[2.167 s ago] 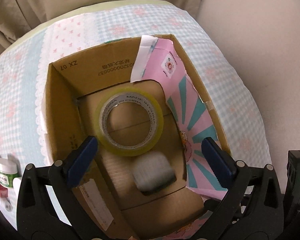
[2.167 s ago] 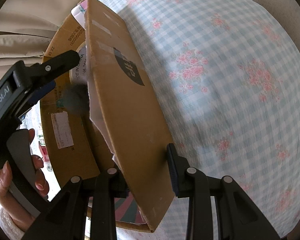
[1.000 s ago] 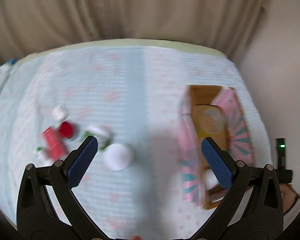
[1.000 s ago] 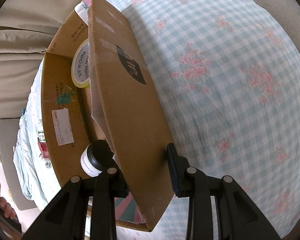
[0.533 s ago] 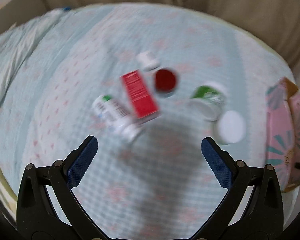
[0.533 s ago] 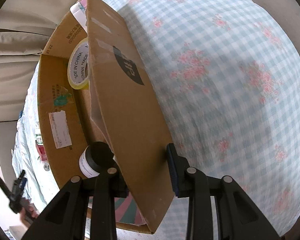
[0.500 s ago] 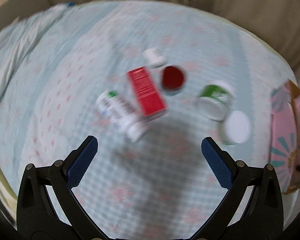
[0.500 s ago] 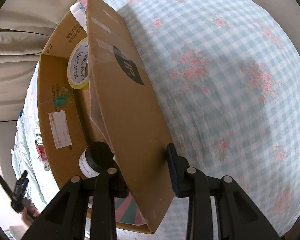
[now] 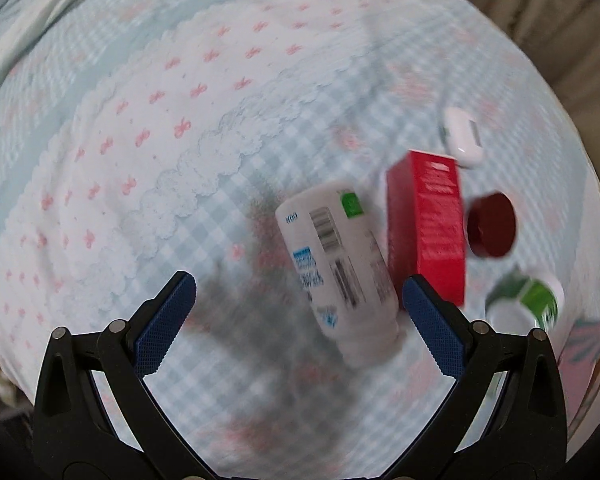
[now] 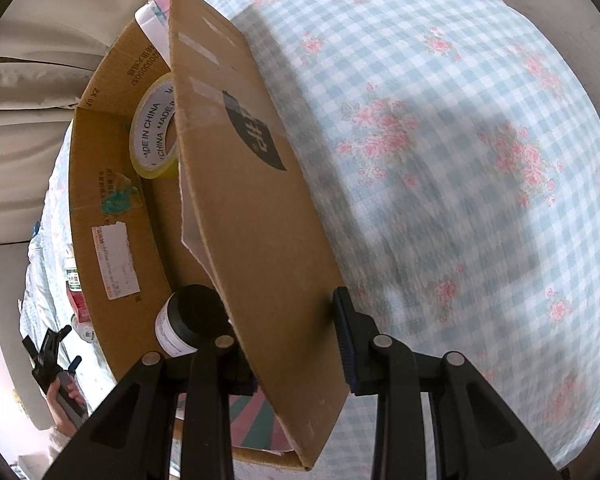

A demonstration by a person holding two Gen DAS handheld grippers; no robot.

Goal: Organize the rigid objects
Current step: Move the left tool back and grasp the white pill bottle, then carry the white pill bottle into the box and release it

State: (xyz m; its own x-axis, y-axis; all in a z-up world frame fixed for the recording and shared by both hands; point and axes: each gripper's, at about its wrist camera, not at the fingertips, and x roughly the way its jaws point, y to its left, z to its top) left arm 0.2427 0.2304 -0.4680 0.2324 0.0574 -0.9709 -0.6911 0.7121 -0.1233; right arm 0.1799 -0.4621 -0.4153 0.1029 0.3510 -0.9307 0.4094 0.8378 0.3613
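Observation:
My left gripper is open above a white bottle that lies on the checked cloth, mostly between the jaws. A red box lies beside it, then a red cap, a green-and-white jar and a small white case. My right gripper is shut on the side wall of the cardboard box. Inside the box are a tape roll and a black-lidded jar.
The bed surface in checked floral cloth spreads right of the box. A pink and teal sheet lines the box. Curtains hang behind. My left gripper shows far left in the right wrist view.
My left gripper left the box, swung over to the loose objects and came down close over the white bottle. The black-lidded jar now rests in the box. The right gripper has held still.

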